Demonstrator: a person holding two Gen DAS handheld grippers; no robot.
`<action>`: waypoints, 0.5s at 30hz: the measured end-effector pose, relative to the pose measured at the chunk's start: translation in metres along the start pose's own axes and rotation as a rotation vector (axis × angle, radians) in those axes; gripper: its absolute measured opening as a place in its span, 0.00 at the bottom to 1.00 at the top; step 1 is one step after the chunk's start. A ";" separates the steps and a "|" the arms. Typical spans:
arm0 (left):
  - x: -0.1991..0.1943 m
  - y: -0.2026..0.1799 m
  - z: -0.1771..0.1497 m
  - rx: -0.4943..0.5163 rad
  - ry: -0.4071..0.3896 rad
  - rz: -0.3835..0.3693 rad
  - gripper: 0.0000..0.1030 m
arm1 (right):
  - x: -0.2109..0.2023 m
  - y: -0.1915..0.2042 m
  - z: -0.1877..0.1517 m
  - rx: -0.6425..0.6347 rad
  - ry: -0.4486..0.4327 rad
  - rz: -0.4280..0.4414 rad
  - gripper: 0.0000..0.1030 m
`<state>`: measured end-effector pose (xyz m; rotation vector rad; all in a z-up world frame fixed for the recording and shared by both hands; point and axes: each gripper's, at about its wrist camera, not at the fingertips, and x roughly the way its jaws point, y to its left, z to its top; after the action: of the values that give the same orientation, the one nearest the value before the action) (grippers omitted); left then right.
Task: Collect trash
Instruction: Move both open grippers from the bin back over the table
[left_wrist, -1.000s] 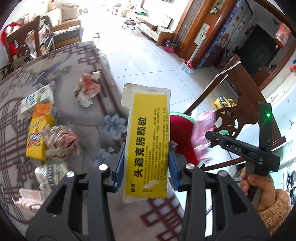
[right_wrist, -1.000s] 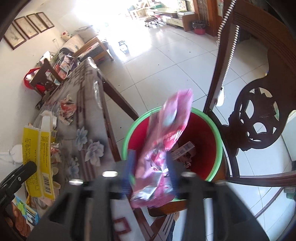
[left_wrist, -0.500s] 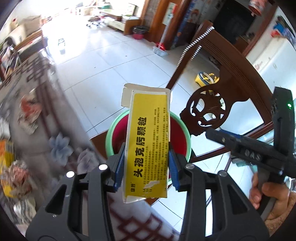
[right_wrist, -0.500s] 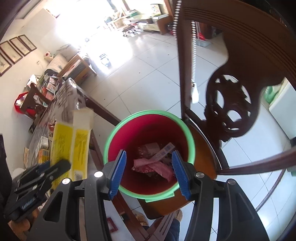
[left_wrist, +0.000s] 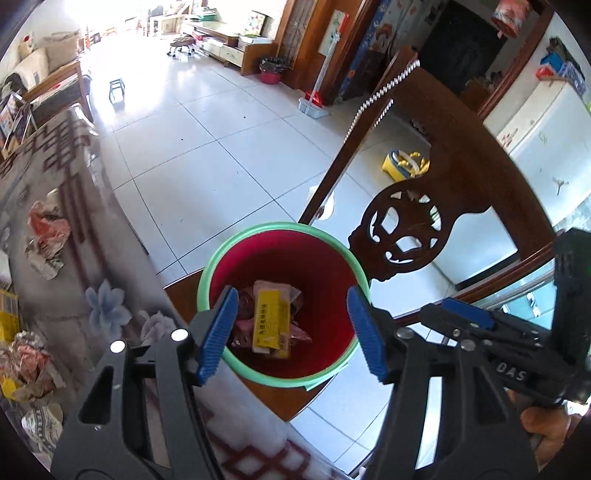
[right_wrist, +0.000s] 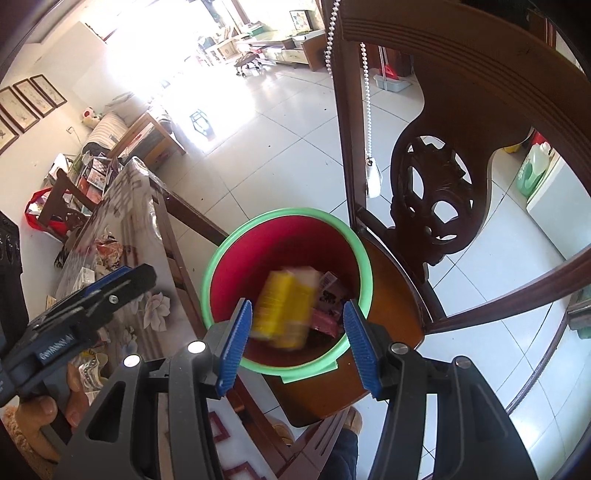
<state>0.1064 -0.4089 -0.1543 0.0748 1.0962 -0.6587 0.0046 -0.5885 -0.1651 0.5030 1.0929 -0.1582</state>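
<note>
The letters "DAS" are showing in pale print on the black body of the right gripper (left_wrist: 458, 325) where it is reaching into the left wrist view; the print on the other gripper body in the right wrist view is too blurred to read. The yellow box (left_wrist: 271, 320) is carrying columns of black characters too small to make out.

In the left wrist view the yellow box is lying inside the red bin (left_wrist: 332, 291) with the green rim, on top of pink wrappers (left_wrist: 243, 326), its long axis running from the near wall toward the far wall, printed face up. In the right wrist view the same yellow box (right_wrist: 283, 308) is smeared with motion blur, tilted, its long axis slanting up to the right.

The left gripper (left_wrist: 291, 330) is hovering above the bin with its 2 blue pads (left_wrist: 216, 332) spreading apart and nothing between them; the box is sitting below the gap, well clear of both pads. The right gripper (right_wrist: 295, 341) is also standing parted and empty over the bin. A hand (left_wrist: 546, 424) is gripping the right tool's handle.

The bin is resting on a wooden chair (left_wrist: 454, 184), just beside the table (left_wrist: 74, 302), where crumpled wrappers (left_wrist: 46, 240) are lying.
</note>
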 end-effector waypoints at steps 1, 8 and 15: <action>-0.007 0.003 -0.003 -0.009 -0.008 -0.001 0.57 | -0.002 0.004 -0.002 -0.006 -0.001 0.002 0.50; -0.060 0.024 -0.032 -0.079 -0.064 0.026 0.58 | -0.011 0.036 -0.017 -0.070 -0.004 0.027 0.50; -0.113 0.070 -0.077 -0.194 -0.112 0.087 0.60 | -0.013 0.077 -0.039 -0.149 0.013 0.048 0.53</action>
<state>0.0495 -0.2723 -0.1138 -0.0800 1.0381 -0.4712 -0.0046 -0.5043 -0.1439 0.3968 1.0952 -0.0309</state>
